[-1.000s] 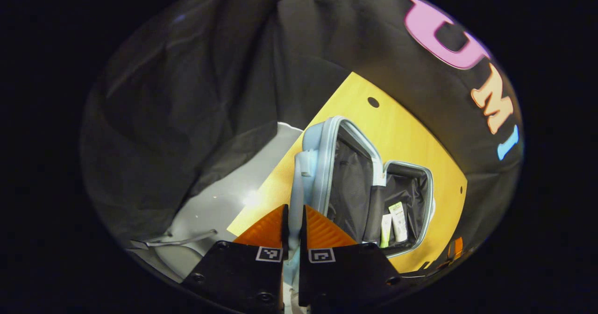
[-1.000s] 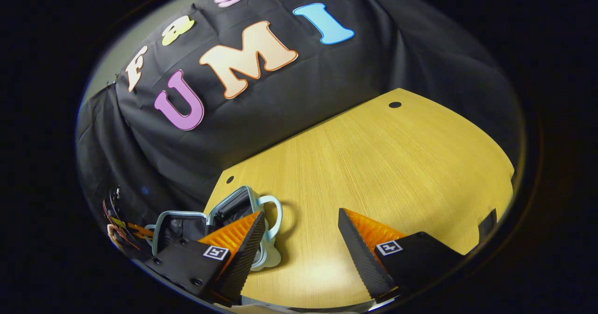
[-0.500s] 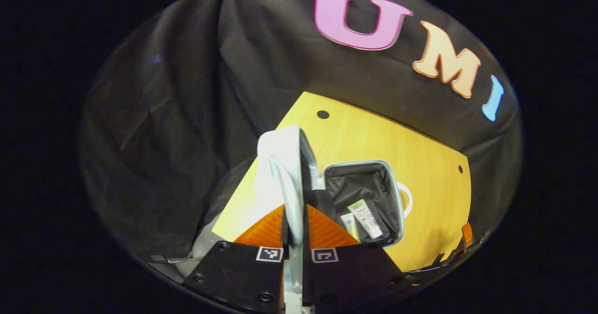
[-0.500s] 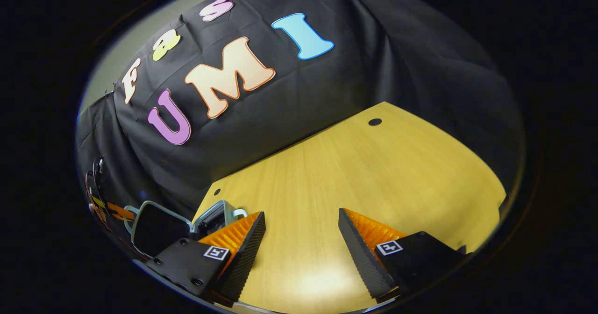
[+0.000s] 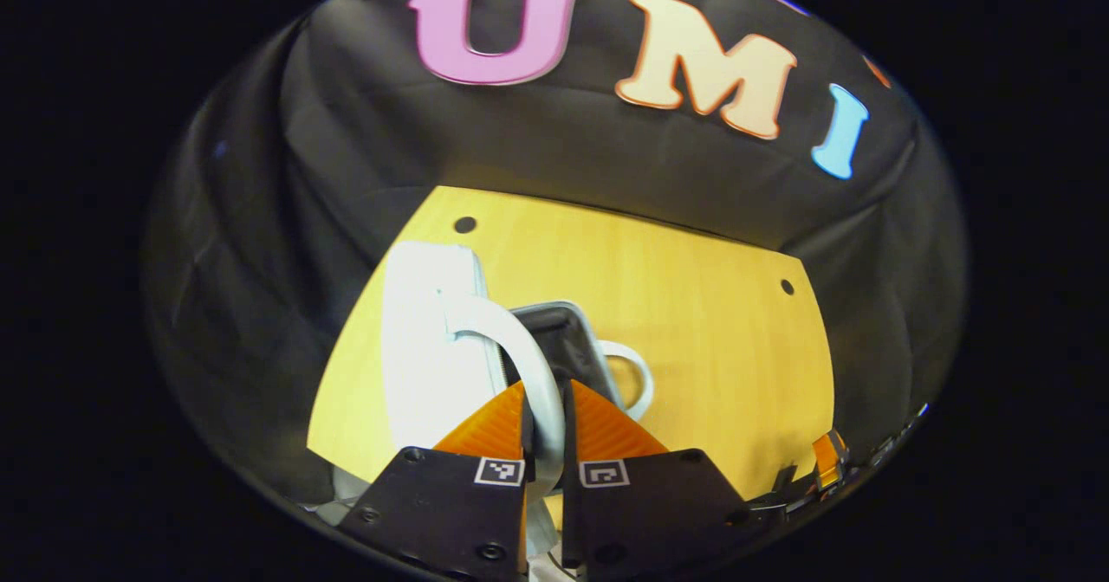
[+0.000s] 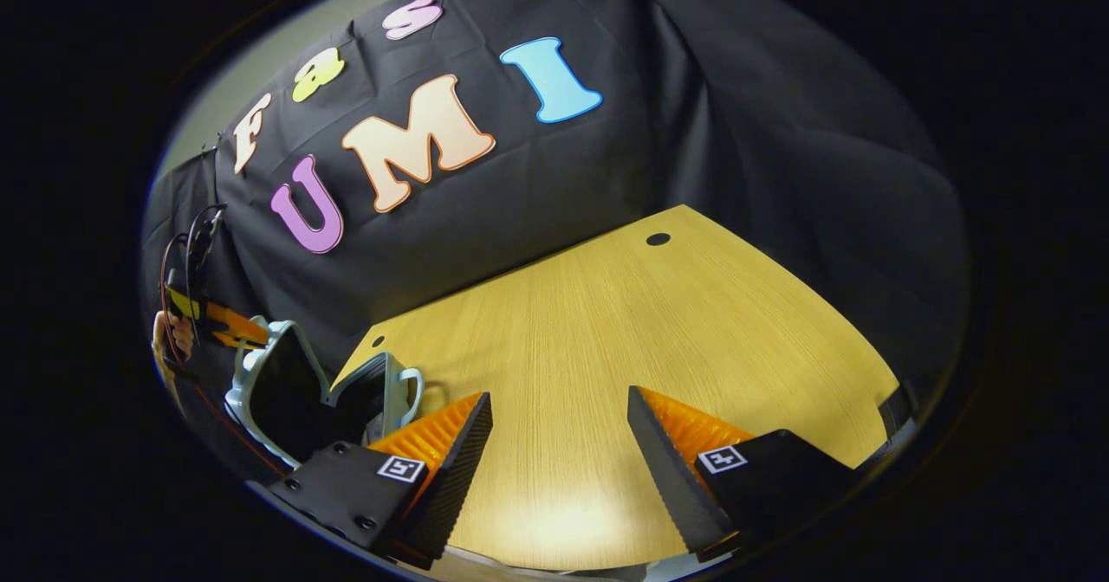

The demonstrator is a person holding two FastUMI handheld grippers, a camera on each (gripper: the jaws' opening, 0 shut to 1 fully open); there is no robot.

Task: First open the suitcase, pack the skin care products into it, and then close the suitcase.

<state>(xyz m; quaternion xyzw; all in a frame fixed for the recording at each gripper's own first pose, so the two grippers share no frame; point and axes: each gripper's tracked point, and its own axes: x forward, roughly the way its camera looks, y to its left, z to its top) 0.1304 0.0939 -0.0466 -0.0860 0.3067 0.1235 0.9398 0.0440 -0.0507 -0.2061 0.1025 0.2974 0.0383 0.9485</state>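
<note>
Black cloth hangs behind a yellow wooden surface [image 5: 693, 305], which carries a pale blue suitcase [image 5: 424, 348] near its left corner as the left gripper view frames it; that view looks along the left tool [image 5: 545, 422], whose two orange fingers are closed to a narrow slot with the light blue handle [image 5: 520, 357] of the suitcase lid pinched between them, both pads pressing on it; the lid is raised partway over the base, so that its white outer shell faces the camera and just a dark sliver of the lined interior [image 5: 563, 339] shows beyond the handle; a second looped handle [image 5: 637, 374] sticks out from the far side of the suitcase base; whatever lies inside the suitcase is hidden by the lid; in the right gripper view the suitcase [image 6: 286, 383] sits at the left edge of the surface [image 6: 624, 348], its lid tilted up and leaning toward the base, dark lining visible in both halves, with the left tool [image 6: 221, 326] and the hand [image 6: 173, 339] holding it just beyond the lid's upper rim; the right tool [image 6: 559, 443] hovers well apart from the suitcase, over bare wood, its fingers spread wide and gripping nothing.
</note>
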